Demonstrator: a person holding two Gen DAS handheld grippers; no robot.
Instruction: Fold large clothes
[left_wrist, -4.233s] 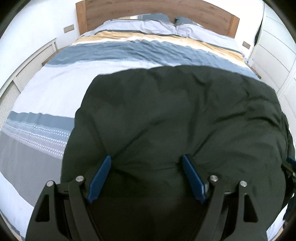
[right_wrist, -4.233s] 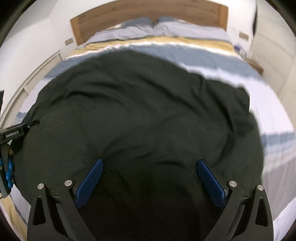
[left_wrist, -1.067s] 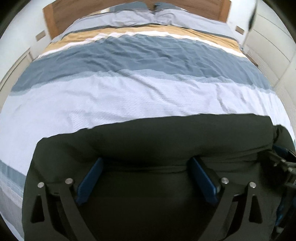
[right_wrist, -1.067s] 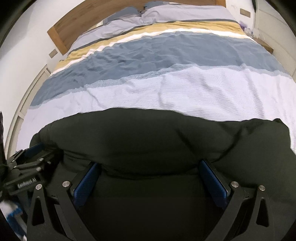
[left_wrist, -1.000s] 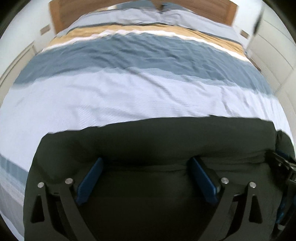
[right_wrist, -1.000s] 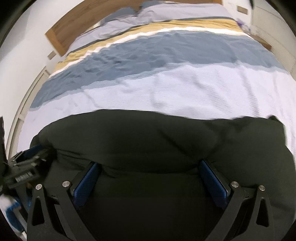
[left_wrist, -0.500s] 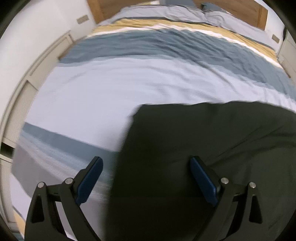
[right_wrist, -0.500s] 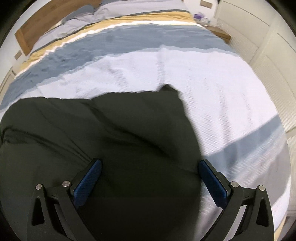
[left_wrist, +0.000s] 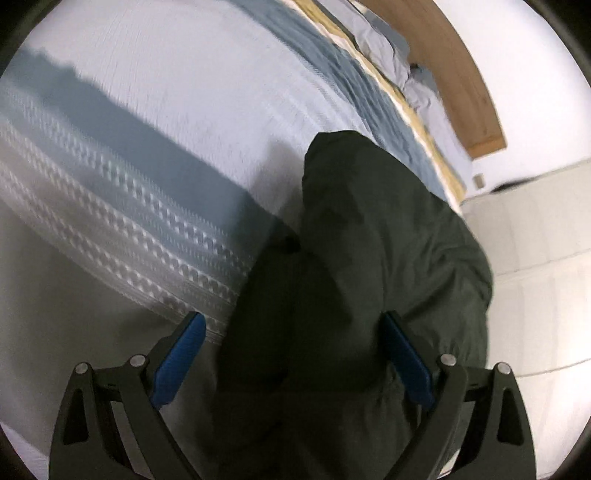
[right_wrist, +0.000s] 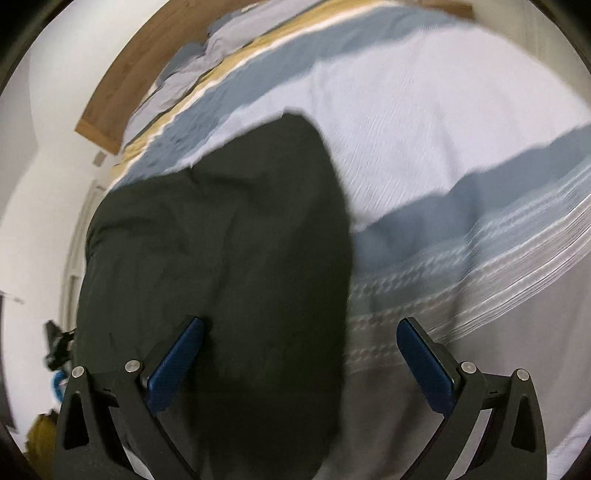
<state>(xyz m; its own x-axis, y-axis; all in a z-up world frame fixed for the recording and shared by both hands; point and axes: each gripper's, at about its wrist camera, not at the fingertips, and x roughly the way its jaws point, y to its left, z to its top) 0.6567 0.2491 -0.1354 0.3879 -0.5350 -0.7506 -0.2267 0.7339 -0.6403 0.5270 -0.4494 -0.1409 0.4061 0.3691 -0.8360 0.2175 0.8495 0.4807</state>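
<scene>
A large dark green garment (left_wrist: 369, 258) lies folded on the striped bed cover (left_wrist: 166, 110); the right wrist view shows it as a broad dark slab (right_wrist: 240, 240). My left gripper (left_wrist: 295, 354) stands open above the garment's left end, one blue finger over the cover and the other over the cloth. My right gripper (right_wrist: 299, 358) is open above the garment's right end, its left finger over the cloth and its right finger over the cover. Nothing is held between either pair of fingers. Both views are blurred by motion.
A wooden headboard (left_wrist: 465, 85) and pale pillows (left_wrist: 388, 48) lie at the far end of the bed. White cupboard fronts (left_wrist: 535, 258) stand beside the bed. Dark and yellow items (right_wrist: 51, 406) sit at the lower left of the right wrist view.
Both grippers swung outward, the left toward the garment's left end and the right toward its right end, and both views rolled. The garment, spread wide 4 s ago, lies folded.
</scene>
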